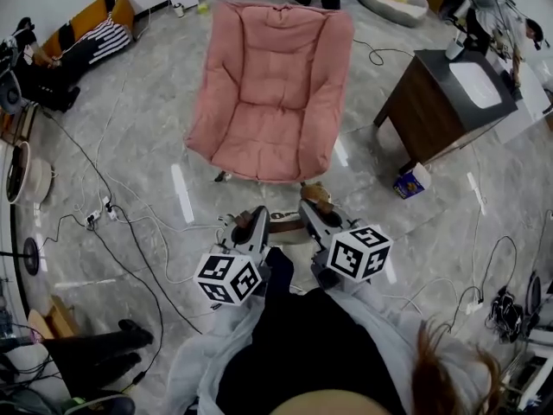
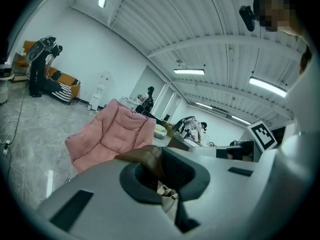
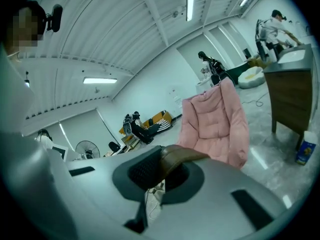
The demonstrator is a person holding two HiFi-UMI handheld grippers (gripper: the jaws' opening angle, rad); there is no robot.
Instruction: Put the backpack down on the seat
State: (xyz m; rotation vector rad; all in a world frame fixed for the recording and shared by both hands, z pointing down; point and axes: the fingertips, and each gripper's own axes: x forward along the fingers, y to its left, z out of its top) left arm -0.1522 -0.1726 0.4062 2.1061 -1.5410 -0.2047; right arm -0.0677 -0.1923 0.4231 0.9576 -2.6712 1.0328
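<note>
Floor, head view: grey marbled floor (image 1: 147,102) is strewn with cables (image 1: 130,223). A dark wooden worktop (image 1: 432,102) stands at the right, with a blue carton (image 1: 411,180) by its foot.
Seat, head view: a pink padded chair (image 1: 268,102) is seen ahead of both tools. Its cushion is bare and lies well apart from the load.
Backpack, head view: only a brown strap (image 1: 287,219) is shown, stretched between the left tool (image 1: 256,214) and the right tool (image 1: 309,207). The backpack body probably hangs beneath, hidden by the tools and the person's dark top.
Left tool, left gripper view: the jaws of the left tool (image 2: 160,173) are clamped on the strap (image 2: 142,156), which looks like smooth brown leather. The chair (image 2: 112,134) is seen beyond.
Right tool, right gripper view: the jaws of the right tool (image 3: 159,175) are likewise closed on the strap (image 3: 182,156). The chair (image 3: 215,119) is faced.
Hold, judged: the strap is pinched at two points, presumably so the weight is shared and the bag is kept level.
Progress, judged: the backpack has not yet been set on the seat.
</note>
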